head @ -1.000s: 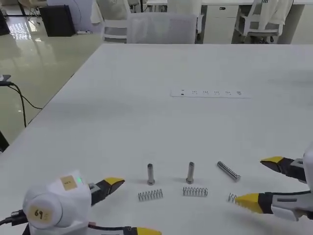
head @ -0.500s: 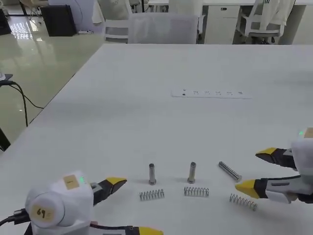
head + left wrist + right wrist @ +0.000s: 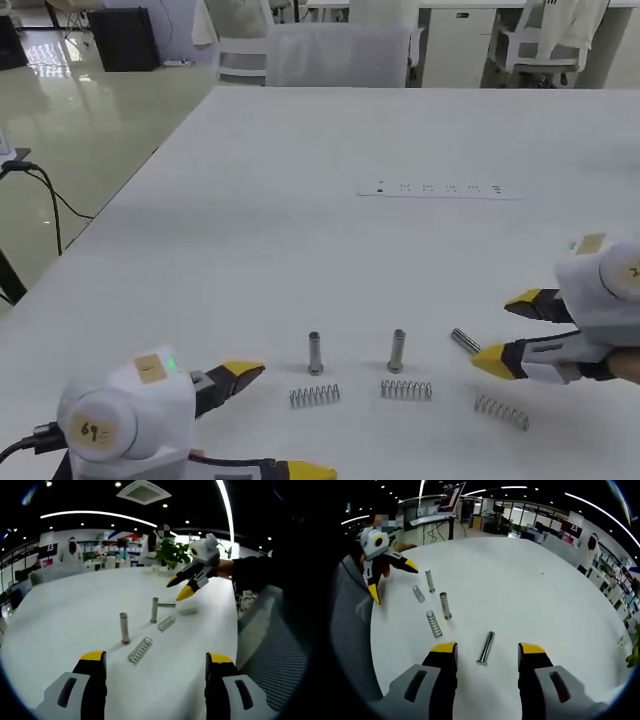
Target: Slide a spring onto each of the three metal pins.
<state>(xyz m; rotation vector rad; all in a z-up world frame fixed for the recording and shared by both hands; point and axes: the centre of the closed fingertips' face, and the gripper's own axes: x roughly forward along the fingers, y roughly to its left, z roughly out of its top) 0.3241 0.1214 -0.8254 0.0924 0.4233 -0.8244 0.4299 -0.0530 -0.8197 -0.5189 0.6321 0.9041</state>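
Right gripper, the nearer one, is spread wide with the lying pin on the table dead ahead at 12 o'clock, long axis roughly 12-to-6, head end closest I think.

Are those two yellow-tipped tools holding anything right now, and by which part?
Nothing. The left tool and right tool are both open; the lying pin sits untouched.
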